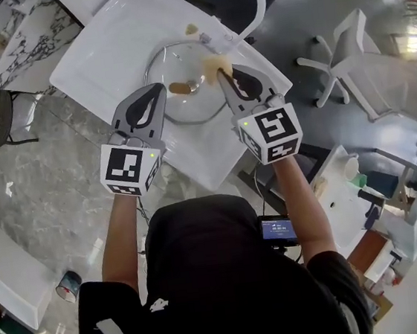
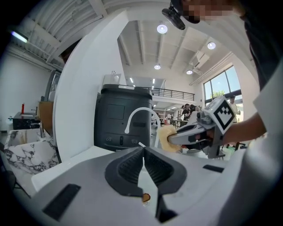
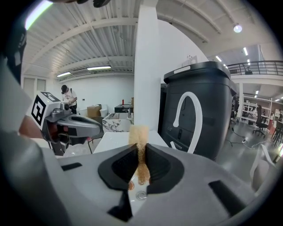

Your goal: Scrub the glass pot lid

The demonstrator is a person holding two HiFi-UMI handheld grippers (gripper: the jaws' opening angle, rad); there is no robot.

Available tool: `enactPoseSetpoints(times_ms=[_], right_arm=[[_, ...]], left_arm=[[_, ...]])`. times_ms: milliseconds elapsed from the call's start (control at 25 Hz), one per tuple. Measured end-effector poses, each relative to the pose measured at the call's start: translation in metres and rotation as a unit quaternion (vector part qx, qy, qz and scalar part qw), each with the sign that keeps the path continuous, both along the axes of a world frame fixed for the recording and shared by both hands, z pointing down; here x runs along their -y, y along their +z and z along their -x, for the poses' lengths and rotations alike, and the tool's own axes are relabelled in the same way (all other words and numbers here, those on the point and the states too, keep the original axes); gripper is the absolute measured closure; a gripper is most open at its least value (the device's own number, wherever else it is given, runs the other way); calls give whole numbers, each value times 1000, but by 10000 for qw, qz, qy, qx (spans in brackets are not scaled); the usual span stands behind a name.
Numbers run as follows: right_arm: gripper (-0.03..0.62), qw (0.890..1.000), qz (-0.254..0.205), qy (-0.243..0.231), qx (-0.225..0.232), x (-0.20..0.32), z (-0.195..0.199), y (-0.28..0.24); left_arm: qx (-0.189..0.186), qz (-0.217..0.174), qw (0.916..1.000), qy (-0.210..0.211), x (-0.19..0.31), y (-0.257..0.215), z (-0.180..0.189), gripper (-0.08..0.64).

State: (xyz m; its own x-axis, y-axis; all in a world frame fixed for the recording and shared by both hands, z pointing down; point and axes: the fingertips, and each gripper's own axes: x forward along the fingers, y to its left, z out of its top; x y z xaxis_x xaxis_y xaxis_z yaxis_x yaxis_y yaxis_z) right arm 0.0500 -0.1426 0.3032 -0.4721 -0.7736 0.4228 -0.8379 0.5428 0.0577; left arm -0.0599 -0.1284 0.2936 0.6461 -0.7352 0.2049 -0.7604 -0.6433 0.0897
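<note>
Yellow sponge (image 1: pixel 216 66) clamped in right gripper (image 1: pixel 223 75) jaws; left gripper (image 1: pixel 159 89) jaws clenched, empty (glass lid (image 1: pixel 187 109) below).

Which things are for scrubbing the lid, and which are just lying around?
For the job: glass pot lid, sponge, right tool gripping the sponge, left tool shut and empty.
Just lying about: white chair, black machine, marble table.

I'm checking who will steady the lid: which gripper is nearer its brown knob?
Left. In the head view the left gripper, shut, sits just left of the knob; the right gripper, clamped on the sponge, is farther off by the glass lid at its right rim.
</note>
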Motion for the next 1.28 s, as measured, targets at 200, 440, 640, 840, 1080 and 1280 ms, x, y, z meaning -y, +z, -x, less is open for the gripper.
enactPoseSetpoints(times_ms=[200, 440, 640, 840, 1080, 1280], right_arm=[[566, 9995, 244, -175, -76, 9, -10, 26], [566, 9982, 488, -319, -157, 22, -16, 57], [566, 9959, 738, -477, -227, 24, -17, 85], [566, 9943, 942, -476, -150, 26, -21, 106], [566, 9921, 1118, -553, -122, 27, -22, 125], [566, 9907, 1243, -544, -125, 24, -25, 139]], left_arm=[[153, 234, 9996, 51, 3, 27, -18, 552], [437, 399, 9982, 47, 14, 68, -24, 552], [600, 785, 9951, -13, 14, 104, -26, 551], [738, 1103, 9910, 146, 10, 131, -35, 551], [848, 1480, 9843, 457, 6, 159, -42, 431], [1345, 1569, 9753, 786, 4, 189, -45, 361]])
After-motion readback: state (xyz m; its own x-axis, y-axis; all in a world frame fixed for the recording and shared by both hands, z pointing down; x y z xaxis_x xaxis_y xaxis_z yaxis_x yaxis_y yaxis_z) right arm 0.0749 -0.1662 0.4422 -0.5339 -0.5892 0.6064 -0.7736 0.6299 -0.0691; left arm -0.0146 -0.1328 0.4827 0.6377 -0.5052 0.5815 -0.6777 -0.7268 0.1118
